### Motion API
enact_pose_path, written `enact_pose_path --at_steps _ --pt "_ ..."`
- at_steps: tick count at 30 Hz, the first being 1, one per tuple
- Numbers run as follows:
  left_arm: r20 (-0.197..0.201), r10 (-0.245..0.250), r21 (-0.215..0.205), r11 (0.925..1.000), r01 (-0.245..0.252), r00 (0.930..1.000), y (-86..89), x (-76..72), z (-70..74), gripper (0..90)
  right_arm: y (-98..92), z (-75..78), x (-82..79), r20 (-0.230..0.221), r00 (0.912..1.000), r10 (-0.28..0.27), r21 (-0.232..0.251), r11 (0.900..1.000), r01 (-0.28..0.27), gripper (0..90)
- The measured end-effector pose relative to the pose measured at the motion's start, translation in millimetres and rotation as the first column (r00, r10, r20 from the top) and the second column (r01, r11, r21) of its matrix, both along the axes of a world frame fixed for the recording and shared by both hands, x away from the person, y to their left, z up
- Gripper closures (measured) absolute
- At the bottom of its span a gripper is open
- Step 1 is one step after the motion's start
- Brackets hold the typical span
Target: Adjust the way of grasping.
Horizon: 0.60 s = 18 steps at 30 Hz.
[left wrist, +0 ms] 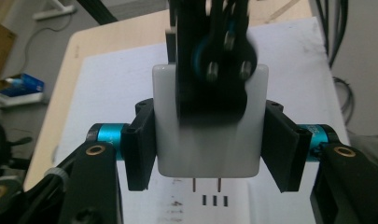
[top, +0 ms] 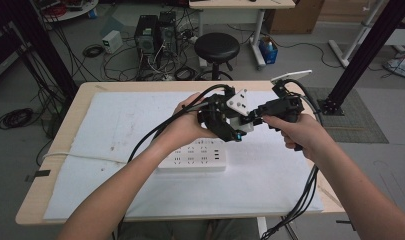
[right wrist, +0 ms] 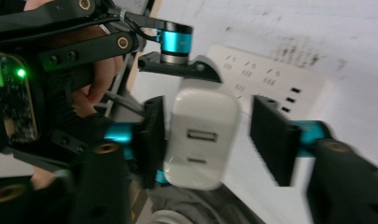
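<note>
White charger (left wrist: 207, 135) held above the surface's (top: 90, 90) middle, over the power strip (top: 192, 159). Left gripper (left wrist: 207, 140) clamps its sides; prongs visible there. Right gripper view: USB ports; right gripper (right wrist: 207, 135) spread apart around it. Surface's left edge free.

A white charger (left wrist: 207, 140) sits mid-frame, held aloft, two prongs pointing down toward the white power strip (top: 192, 157) lying lower centre.

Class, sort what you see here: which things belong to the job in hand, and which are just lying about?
In the job: white charger, left gripper, right gripper, white power strip.

Lying about: black stool, computer towers, floor cables.
</note>
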<state>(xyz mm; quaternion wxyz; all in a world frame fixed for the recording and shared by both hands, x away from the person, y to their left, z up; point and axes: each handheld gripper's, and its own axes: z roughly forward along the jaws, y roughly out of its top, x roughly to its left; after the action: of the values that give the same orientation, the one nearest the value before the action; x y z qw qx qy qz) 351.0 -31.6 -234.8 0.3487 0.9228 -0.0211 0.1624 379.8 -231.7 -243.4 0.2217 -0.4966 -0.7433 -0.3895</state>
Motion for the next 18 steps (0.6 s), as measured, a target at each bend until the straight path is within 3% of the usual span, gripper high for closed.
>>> enact_pose_path --at_steps 2,3,5,9,10,11,13,14,16,17,18 --pt "0.040 0.001 0.018 0.9998 -0.001 0.9992 -0.3 -2.3 -1.4 42.5 2.0 -1.7 0.1 0.008 1.0000 0.006 0.009 1.000 -0.006 59.2" --pt "0.040 0.001 0.018 0.9998 -0.001 0.9992 -0.3 -2.3 -1.4 42.5 2.0 -2.4 0.4 0.005 1.0000 0.003 0.012 1.000 -0.003 59.8" --pt "0.102 0.001 0.043 0.9991 -0.006 0.9948 -1.8 -5.8 -2.8 42.4 1.8 -3.6 0.8 0.003 1.0000 0.004 0.021 1.000 -0.004 61.3" --pt "0.142 0.008 0.045 0.9989 -0.014 0.9898 -1.0 -5.7 -1.8 40.6 1.2 -1.4 -0.2 0.055 0.9985 0.001 0.015 1.000 -0.002 62.1" --pt "0.135 0.020 0.029 0.9993 -0.024 0.9906 0.4 -5.5 -2.0 36.0 0.9 0.5 -1.0 0.067 0.9977 0.010 -0.007 1.000 -0.010 62.1" --pt "0.132 0.026 0.040 0.9987 -0.031 0.9909 3.3 -4.5 -1.0 34.3 0.1 1.7 -1.3 0.079 0.9967 0.016 -0.012 1.000 -0.015 62.1" --pt "0.128 0.038 0.045 0.9981 -0.044 0.9911 7.0 -3.7 -0.9 31.1 -3.3 5.6 -1.9 0.116 0.9930 0.023 -0.069 0.998 -0.015 62.1" --pt "0.125 0.071 0.085 0.9930 -0.082 0.9897 19.4 -0.1 1.1 31.1 -5.2 7.9 -2.3 0.138 0.9898 0.037 -0.106 0.994 -0.022 62.1" --pt "0.080 0.116 0.137 0.9824 -0.126 0.9900 37.1 7.4 3.8 29.6 -9.7 12.3 -2.4 0.175 0.9824 0.064 -0.180 0.983 -0.032 62.1" --pt "0.050 0.155 0.159 0.9740 -0.161 0.9867 47.1 10.9 3.9 29.6 -11.5 14.6 -2.2 0.207 0.9743 0.089 -0.219 0.975 -0.042 62.1" --pt "0.007 0.192 0.191 0.9631 -0.190 0.9813 57.9 16.0 3.3 29.6 -12.3 17.5 -2.4 0.233 0.9651 0.119 -0.276 0.960 -0.052 62.1"
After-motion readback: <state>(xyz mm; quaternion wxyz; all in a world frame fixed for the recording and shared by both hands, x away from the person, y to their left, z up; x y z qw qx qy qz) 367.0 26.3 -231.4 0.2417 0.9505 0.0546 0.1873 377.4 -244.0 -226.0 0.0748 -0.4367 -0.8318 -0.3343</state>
